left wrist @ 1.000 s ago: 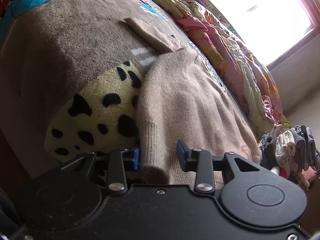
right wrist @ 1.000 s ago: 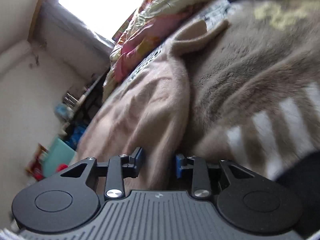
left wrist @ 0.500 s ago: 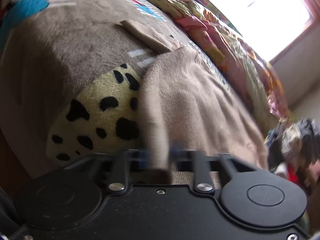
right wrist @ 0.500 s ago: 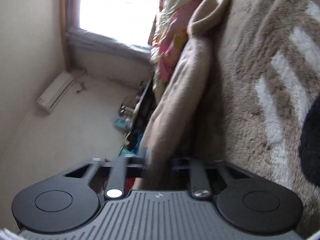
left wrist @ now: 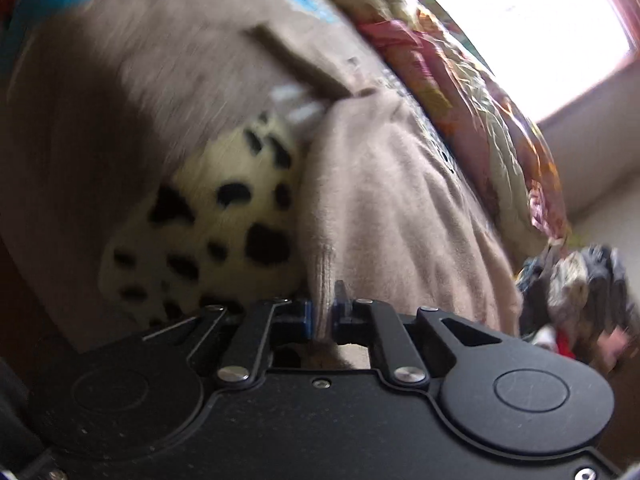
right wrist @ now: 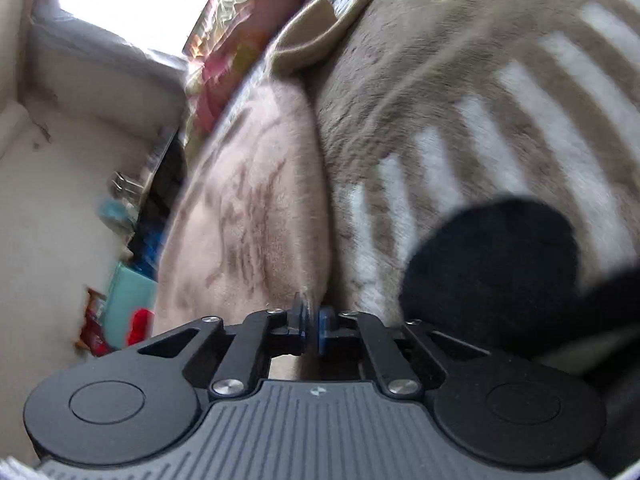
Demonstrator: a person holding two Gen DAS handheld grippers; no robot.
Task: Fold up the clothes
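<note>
A beige knit sweater [left wrist: 392, 208] lies spread on a brown plush blanket [left wrist: 132, 92] on a bed. My left gripper [left wrist: 323, 312] is shut on the sweater's ribbed hem edge, which stands up between the blue pads. In the right wrist view the same sweater [right wrist: 256, 208] lies left of centre and my right gripper [right wrist: 311, 330] is shut on its near edge. One sleeve [right wrist: 316, 36] lies outstretched farther up the bed.
The blanket has a cream patch with black spots [left wrist: 208, 232] and white stripes [right wrist: 472, 152]. A crumpled floral quilt [left wrist: 472, 92] lies along the far side under a bright window. A pile of clothes [left wrist: 580, 280] sits at the right. Floor clutter [right wrist: 124, 292] lies beside the bed.
Both grippers were open around the sweater's edge one second ago and have closed on it. Both views have shifted slightly and are motion-blurred.
</note>
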